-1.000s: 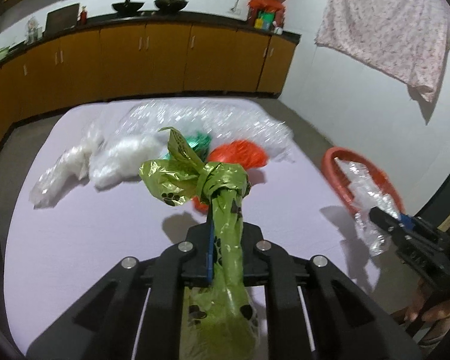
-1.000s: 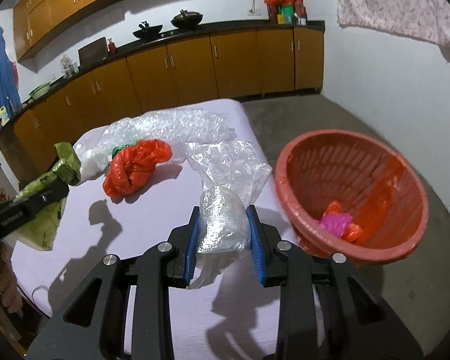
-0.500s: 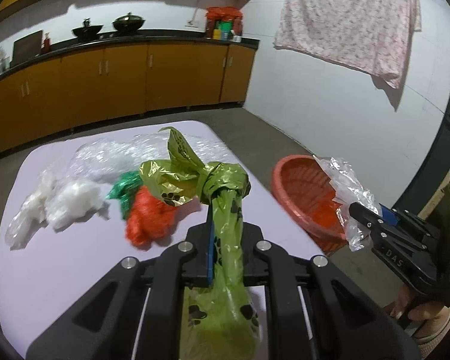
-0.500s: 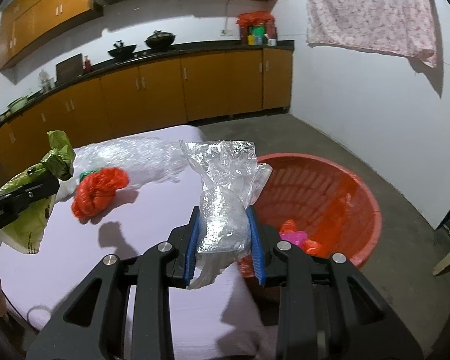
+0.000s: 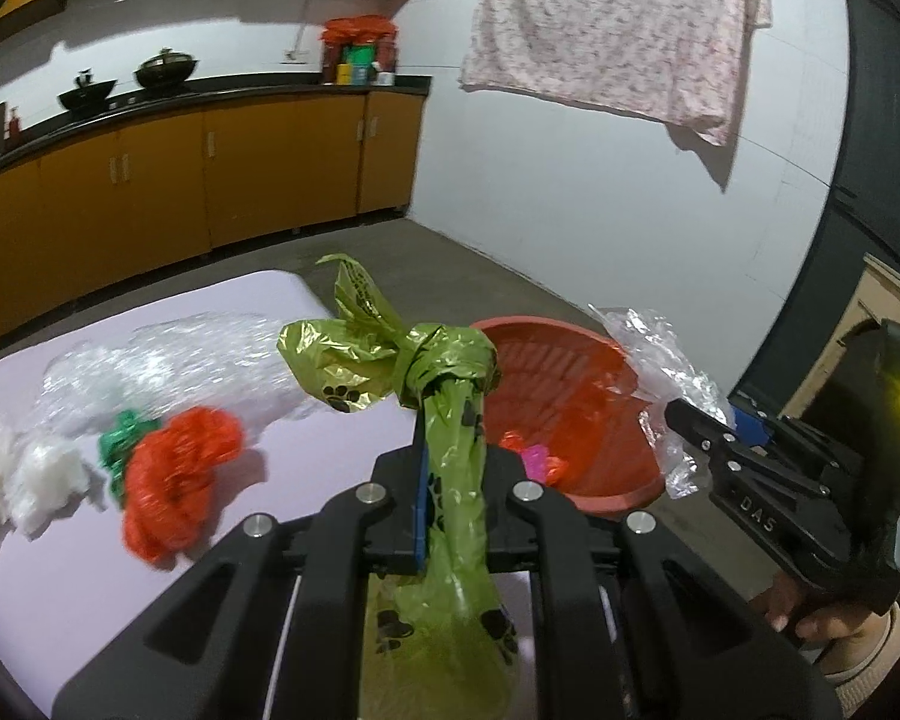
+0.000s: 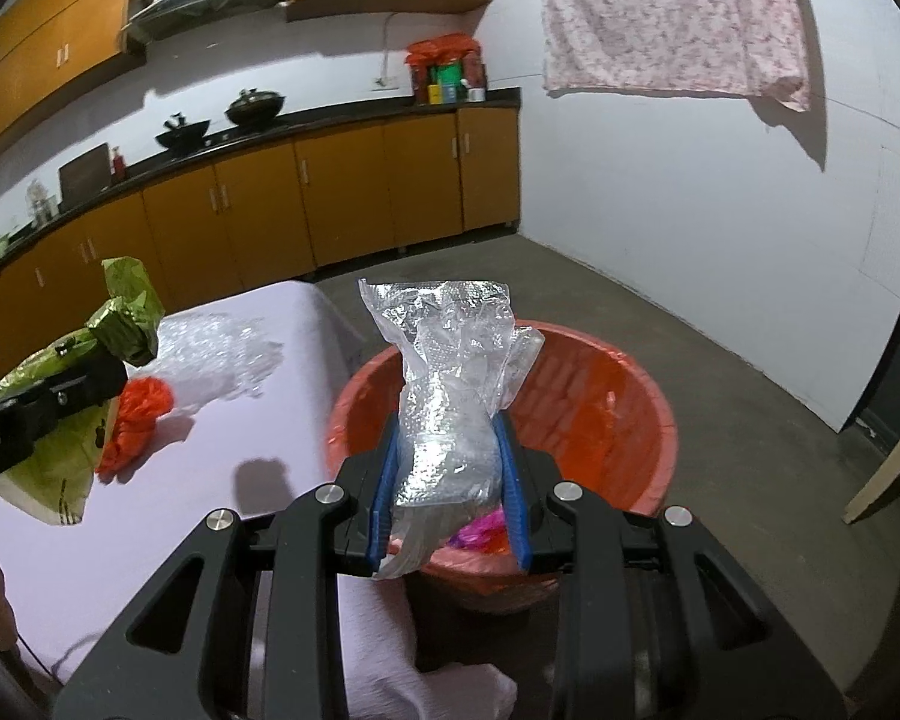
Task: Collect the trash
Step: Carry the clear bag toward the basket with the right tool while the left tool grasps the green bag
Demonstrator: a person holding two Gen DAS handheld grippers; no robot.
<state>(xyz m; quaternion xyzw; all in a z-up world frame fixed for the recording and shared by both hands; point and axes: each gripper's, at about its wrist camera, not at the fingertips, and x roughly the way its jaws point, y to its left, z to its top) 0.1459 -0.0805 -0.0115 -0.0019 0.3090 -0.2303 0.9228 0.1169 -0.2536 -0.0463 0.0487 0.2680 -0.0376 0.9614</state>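
Observation:
My left gripper (image 5: pixel 453 474) is shut on a knotted green plastic bag (image 5: pixel 444 372) with paw prints, held above the table's right edge; it also shows in the right wrist view (image 6: pixel 84 384). My right gripper (image 6: pixel 450 474) is shut on a crumpled clear plastic bag (image 6: pixel 450 384) and holds it over the near rim of the red basket (image 6: pixel 606 396). The basket (image 5: pixel 570 384) stands on the floor right of the table and holds pink and red scraps (image 5: pixel 537 459). On the table lie a red bag (image 5: pixel 174 474), a green scrap (image 5: pixel 120 438), bubble wrap (image 5: pixel 168 366) and white plastic (image 5: pixel 36 474).
The table has a lilac cover (image 6: pixel 258 420). Orange cabinets with a dark counter (image 6: pixel 330 120) run along the back wall. A floral cloth (image 6: pixel 672 18) hangs on the white wall. The concrete floor (image 6: pixel 750 408) spreads right of the basket.
Both grippers have swung right, away from the table, with their bags still held. The red basket has come closer, and the clear bag now hangs over its rim.

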